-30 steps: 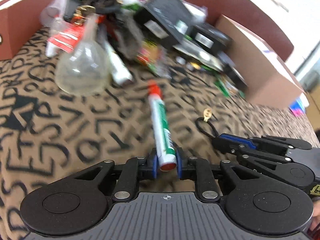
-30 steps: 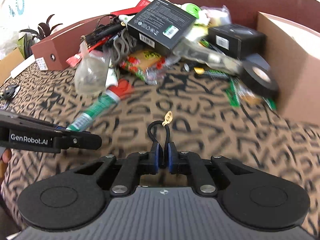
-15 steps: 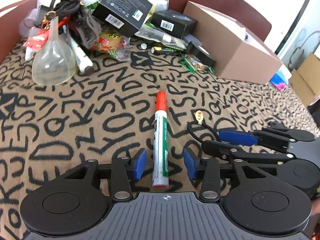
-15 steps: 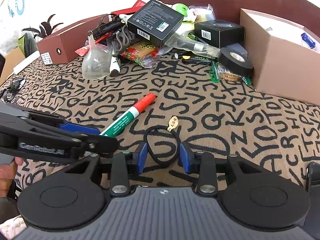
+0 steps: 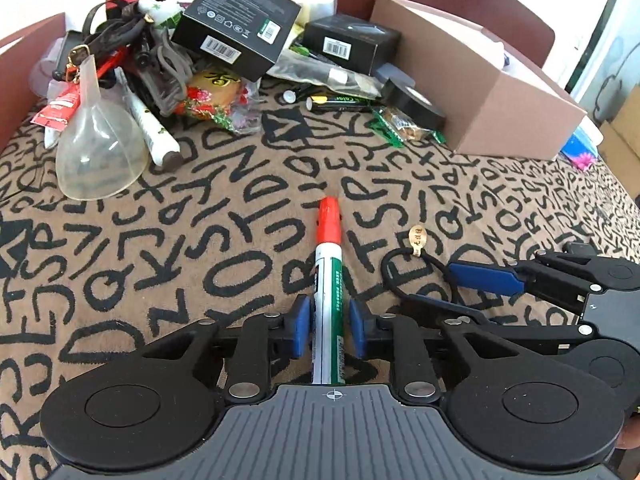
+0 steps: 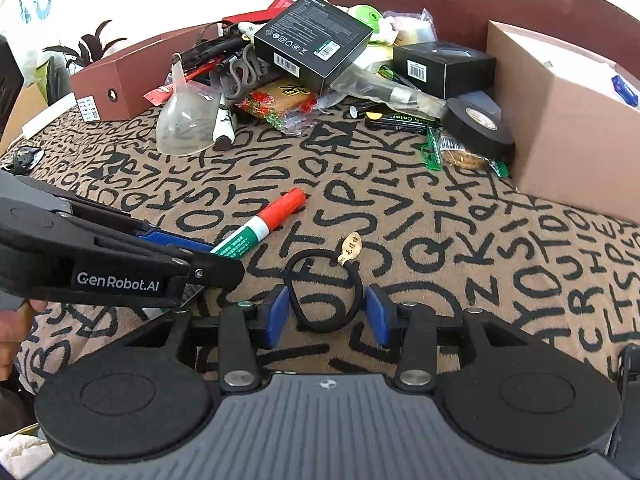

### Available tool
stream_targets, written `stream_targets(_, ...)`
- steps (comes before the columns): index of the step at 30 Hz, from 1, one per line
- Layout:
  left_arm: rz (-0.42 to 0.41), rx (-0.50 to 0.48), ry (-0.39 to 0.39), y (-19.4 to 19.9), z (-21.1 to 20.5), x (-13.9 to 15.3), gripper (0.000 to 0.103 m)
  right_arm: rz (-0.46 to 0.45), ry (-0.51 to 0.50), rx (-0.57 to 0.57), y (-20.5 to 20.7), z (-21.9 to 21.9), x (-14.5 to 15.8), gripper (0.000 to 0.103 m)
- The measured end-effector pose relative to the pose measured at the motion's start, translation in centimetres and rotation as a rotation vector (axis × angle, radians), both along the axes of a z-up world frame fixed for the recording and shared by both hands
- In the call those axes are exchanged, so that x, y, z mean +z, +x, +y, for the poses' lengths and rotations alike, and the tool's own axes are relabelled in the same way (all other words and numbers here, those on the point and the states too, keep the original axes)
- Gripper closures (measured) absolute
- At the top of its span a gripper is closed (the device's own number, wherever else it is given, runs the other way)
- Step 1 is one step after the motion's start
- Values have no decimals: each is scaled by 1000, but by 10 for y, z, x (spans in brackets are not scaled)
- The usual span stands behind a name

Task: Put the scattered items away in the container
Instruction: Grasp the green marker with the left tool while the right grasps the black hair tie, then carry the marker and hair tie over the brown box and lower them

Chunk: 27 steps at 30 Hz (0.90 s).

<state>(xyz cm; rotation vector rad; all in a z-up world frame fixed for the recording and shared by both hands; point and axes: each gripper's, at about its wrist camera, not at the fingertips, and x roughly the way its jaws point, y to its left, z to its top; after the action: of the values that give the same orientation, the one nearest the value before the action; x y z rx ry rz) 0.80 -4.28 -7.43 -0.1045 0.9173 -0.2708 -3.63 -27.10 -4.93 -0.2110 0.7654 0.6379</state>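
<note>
A green and white marker with a red cap (image 5: 329, 280) lies on the letter-patterned cloth between the pads of my left gripper (image 5: 329, 326), which stand a little apart from it. It also shows in the right wrist view (image 6: 264, 226). A black hair tie with a small gold tag (image 6: 326, 292) lies on the cloth between the wide-open pads of my right gripper (image 6: 326, 316). The hair tie (image 5: 404, 268) and my right gripper (image 5: 452, 288) show in the left wrist view. The open cardboard box (image 6: 568, 120) stands at the far right.
A pile at the back holds black boxes (image 6: 316, 42), a clear funnel (image 5: 98, 152), black tape (image 6: 478, 126), batteries (image 6: 396, 120), snack packets (image 5: 404, 126) and cords. A brown box (image 6: 116, 80) stands at the back left.
Both grippers held their items one second ago and then opened, leaving the marker and hair tie on the cloth. The left pads have since narrowed around the marker.
</note>
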Motion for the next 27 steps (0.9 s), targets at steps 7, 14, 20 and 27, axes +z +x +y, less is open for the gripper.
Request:
stream_targets(7,-21,-12,29,-1,-5,-3,67,13,7,-19,3,-3,2,94)
stream_targets(14,-46,-31,12,-4,-8,10,92,25,114,-59,7,-22,25,99)
stream_targets(20,-160,-73,-45,-1,-19,57,92,-35,220,-100,14,-49,69,99)
stream_targets(27,-274,-148,-142,25,-50,115,92,-175,276,-164,30,-82,121,99)
